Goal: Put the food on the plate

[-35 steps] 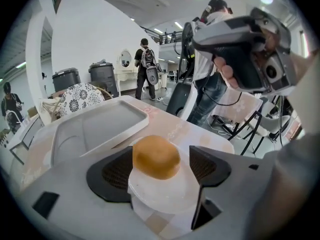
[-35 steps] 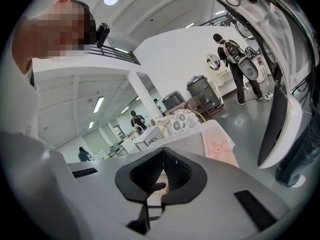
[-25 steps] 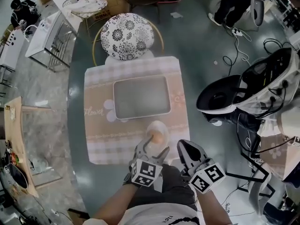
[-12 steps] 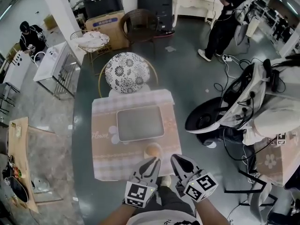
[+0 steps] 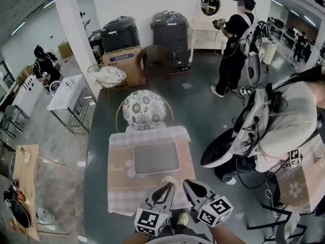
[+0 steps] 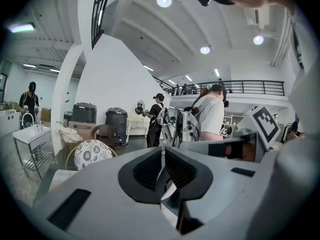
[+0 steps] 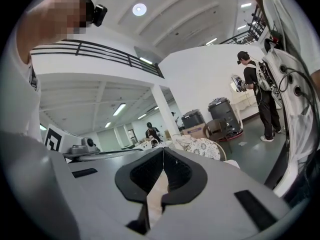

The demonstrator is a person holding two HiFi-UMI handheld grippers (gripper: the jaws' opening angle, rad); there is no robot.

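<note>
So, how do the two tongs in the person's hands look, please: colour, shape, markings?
Both the left tongs and the right tongs are light grey, with two curved jaws tapering to a point and black ribbed pads inside. Each carries a white cube printed with black square markers. No cables show. The left jaws are closing, with nothing between them.
</note>
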